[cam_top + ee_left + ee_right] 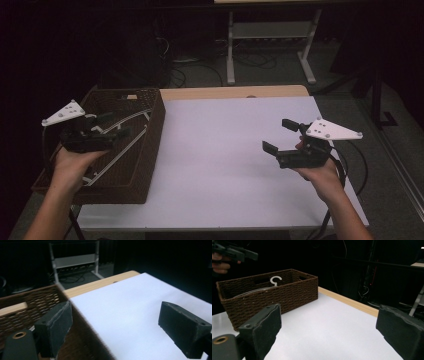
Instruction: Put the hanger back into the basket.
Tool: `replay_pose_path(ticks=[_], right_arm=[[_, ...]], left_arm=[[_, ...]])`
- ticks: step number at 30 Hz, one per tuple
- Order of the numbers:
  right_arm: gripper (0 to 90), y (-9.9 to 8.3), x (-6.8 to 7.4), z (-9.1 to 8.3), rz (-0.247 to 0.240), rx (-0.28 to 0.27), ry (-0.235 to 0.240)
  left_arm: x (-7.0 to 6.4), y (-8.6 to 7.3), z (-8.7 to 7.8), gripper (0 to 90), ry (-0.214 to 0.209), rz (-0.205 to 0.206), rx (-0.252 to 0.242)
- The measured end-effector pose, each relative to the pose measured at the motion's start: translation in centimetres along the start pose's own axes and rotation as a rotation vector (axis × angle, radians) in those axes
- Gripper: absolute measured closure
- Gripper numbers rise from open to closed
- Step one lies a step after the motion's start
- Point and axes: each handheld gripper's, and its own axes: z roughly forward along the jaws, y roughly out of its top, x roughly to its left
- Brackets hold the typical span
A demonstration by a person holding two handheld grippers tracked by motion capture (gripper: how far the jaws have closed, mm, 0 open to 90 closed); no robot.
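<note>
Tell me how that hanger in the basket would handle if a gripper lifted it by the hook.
The hanger looks thin and long, so it is probably light but may swing or tilt if held at one point. Its white surface looks smooth, perhaps slippery. It lies slanted inside the basket, so an end might catch on the woven wall.

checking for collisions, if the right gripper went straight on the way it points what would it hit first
Probably the basket. The right gripper, jaws open, hovers over the bare white table and points toward the basket's long side. Nothing lies between them. If it tilts down, it could touch the table first; depth is unclear.
</note>
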Motion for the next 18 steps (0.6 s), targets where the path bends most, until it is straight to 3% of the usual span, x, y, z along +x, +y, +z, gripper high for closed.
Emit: replay_pose_path(ticks=[5,18], right_arm=[[4.2,0.4,0.0,0.2,-0.002,-0.016,-0.002],[2.0,1.0,-0.3,0.9,0.008,-0.032,-0.003]], left_arm=[[-1.7,-0.6,1.5,8.7,-0.049,0.018,-0.026],[-3.3,-2.8,4.0,1.9,-0.117,0.038,-0.120]])
